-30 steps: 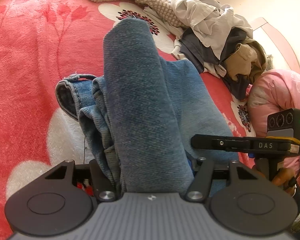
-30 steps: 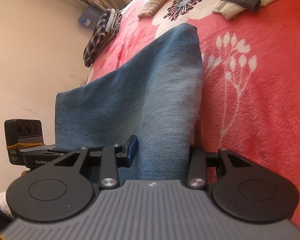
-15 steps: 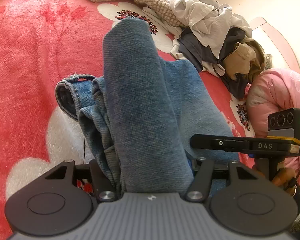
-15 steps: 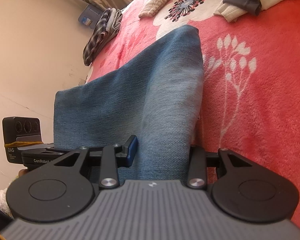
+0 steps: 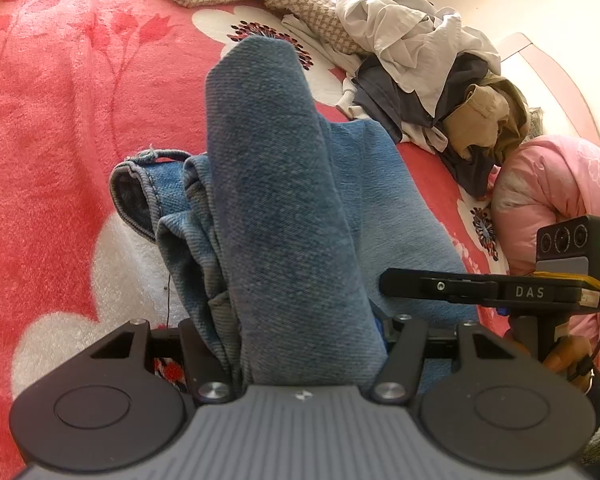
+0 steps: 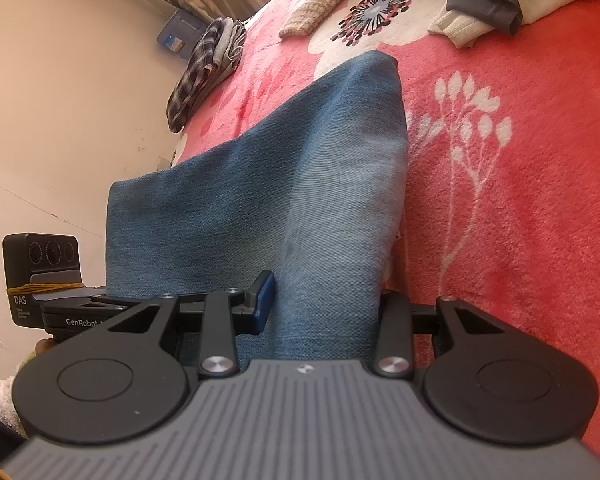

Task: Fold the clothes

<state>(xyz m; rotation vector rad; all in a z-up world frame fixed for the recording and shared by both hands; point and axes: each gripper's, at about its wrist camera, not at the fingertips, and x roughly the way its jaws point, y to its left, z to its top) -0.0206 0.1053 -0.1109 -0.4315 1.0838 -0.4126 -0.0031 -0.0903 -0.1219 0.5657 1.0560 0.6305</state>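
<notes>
Both grippers hold one pair of blue jeans [image 5: 284, 216] lifted off a red floral blanket [image 5: 52, 112].

Left gripper [image 5: 300, 360]: jaws about half apart, clamped on a thick bunch of denim that fills the gap. A frayed hem cuff [image 5: 140, 192] hangs out at 9 o'clock of the bunch.

Right gripper [image 6: 320, 328]: jaws narrower, closed on a folded edge of the same jeans; the fold runs up toward 12 o'clock (fingertips hidden under cloth in both views). The other gripper shows at each frame's side, close by.

Open room: bare blanket at 9 to 11 o'clock in the left view, and at 1 to 4 o'clock in the right view.

Obstacles: a heap of unfolded clothes [image 5: 428, 80] at 1 o'clock, a pink quilt [image 5: 552, 192] at 3 o'clock, a plaid garment [image 6: 204, 68] by the wall.
</notes>
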